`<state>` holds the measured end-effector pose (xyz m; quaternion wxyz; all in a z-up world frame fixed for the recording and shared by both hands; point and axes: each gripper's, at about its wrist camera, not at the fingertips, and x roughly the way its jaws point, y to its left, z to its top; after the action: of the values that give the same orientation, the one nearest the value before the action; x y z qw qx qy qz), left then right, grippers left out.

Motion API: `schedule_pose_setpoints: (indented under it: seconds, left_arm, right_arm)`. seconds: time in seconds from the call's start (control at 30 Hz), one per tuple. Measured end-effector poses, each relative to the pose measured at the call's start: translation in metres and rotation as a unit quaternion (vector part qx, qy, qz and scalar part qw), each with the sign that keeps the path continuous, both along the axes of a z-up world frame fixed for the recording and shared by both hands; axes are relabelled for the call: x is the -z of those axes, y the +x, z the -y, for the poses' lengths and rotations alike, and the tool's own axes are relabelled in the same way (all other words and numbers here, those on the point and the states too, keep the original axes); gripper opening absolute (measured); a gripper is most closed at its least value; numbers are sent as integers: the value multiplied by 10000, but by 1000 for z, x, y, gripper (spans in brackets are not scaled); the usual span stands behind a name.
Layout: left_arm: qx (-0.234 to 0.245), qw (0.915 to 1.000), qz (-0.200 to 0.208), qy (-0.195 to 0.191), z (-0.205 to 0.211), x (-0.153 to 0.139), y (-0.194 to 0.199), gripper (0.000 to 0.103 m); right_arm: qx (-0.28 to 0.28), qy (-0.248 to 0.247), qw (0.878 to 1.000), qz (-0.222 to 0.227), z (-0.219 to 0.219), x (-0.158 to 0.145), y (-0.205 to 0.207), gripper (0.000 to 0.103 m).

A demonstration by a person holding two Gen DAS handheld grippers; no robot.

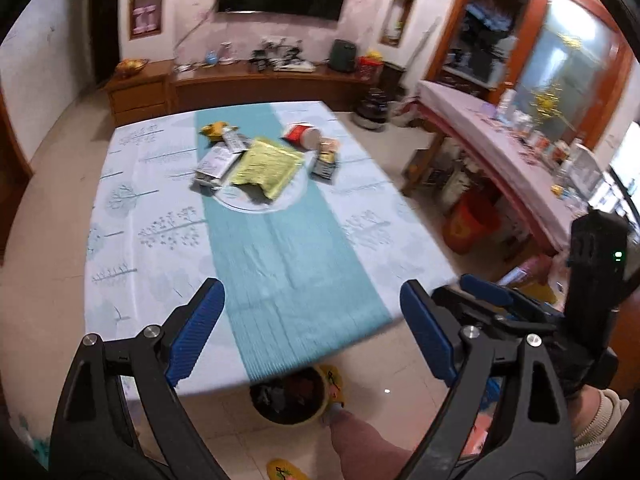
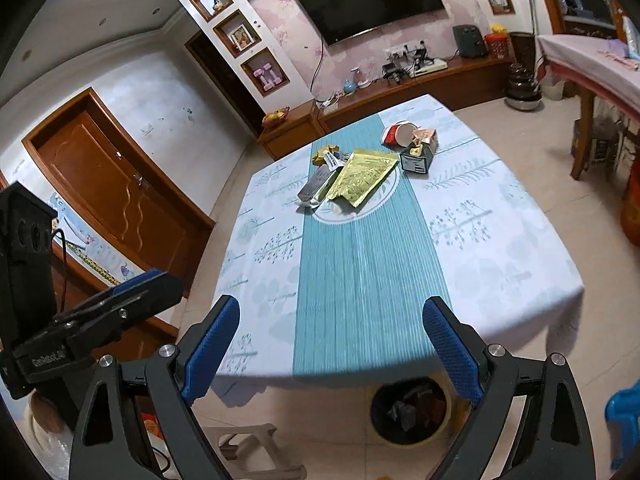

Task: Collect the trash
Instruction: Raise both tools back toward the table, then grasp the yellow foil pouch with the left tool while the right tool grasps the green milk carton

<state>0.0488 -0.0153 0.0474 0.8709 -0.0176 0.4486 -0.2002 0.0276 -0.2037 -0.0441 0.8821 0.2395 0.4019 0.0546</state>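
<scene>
Left gripper [image 1: 310, 330]: blue-padded jaws stand wide apart with nothing between them, hanging over the near edge of the surface [image 1: 132, 208], a table under a white tree-print cloth with a teal runner.
Right gripper [image 2: 332, 346]: jaws equally wide, empty, also above the near edge.
Trash, where it lies: clustered toward the far end of the runner, well apart from both grippers. A flat yellow-green foil pouch [image 2: 362, 176] sits in the middle, overlapping a grey-and-white wrapper [image 2: 316, 188] on its left; a crumpled yellow wrapper [image 2: 326, 154] lies behind that; a red-and-white paper cup on its side [image 2: 396, 134] and a small dark carton [image 2: 418, 158] sit to the right.
Bin: a round dark-lined waste bin with a yellow rim [image 2: 410, 410] stands on the floor just under the near edge, already holding some scraps.
Risk, overlapping pieces: closing on the pouch may drag the wrapper beneath it along and shed it onto the floor.
Risk, flat foil: it lies flush on the cloth, so the pads may pinch and tug the cloth, shifting everything.
Risk, tipped cup: a nudge could roll it off the far side.
Risk, carry: the bin is partly tucked under the overhang, so a drop from above may miss.
Unclear: the left view is blurred, so whether the carton is one item or several I cannot say.
</scene>
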Motion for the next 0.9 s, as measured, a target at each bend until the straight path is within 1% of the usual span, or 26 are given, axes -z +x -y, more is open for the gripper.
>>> schedule_pose_setpoints:
  seconds: [0.1,0.23,0.37,0.43,0.5,0.57,0.63,0.73,0.8,0.87,0.9]
  left_arm:
    - [-302,9991,-285,6,8,18,55,86]
    - [-507,9967,-633,62,27,46,131,86]
    - [-646,9928,-976,256,57,82,213,86]
    - [-659,9907,-1143,330,70,101,244,86]
    - [-656,9878,-1301,545,85,126,276,86]
    - [-617,9853,-1403,754,96,148,298,86]
    - [-547,9813,-1526,1041,108,176,321,86]
    - [-467,9756,-1635,1388,117,207,336,85]
    - [-414,9727,-1663,1563,122,224,345,80]
    - [-351,9698,-1722,1694,126,238,354,69]
    - [-335,9685,-1772,1719,126,243,357,67]
  right_arm:
    - [-169,24,9998,-66,19,16,47,94]
    - [-420,10,9988,-265,59,42,127,94]
    - [-529,103,9973,-500,98,67,192,94]
    - [-594,94,9963,-610,117,81,226,94]
    - [-624,111,9955,-711,134,96,255,94]
    - [-604,169,9949,-792,146,108,275,94]
    - [-574,297,9940,-880,159,123,299,94]
    - [-548,409,9933,-927,170,137,324,94]
    - [-548,441,9928,-967,172,144,334,94]
    - [-551,454,9922,-1027,174,150,345,94]
    - [-552,442,9916,-1079,176,155,353,94]
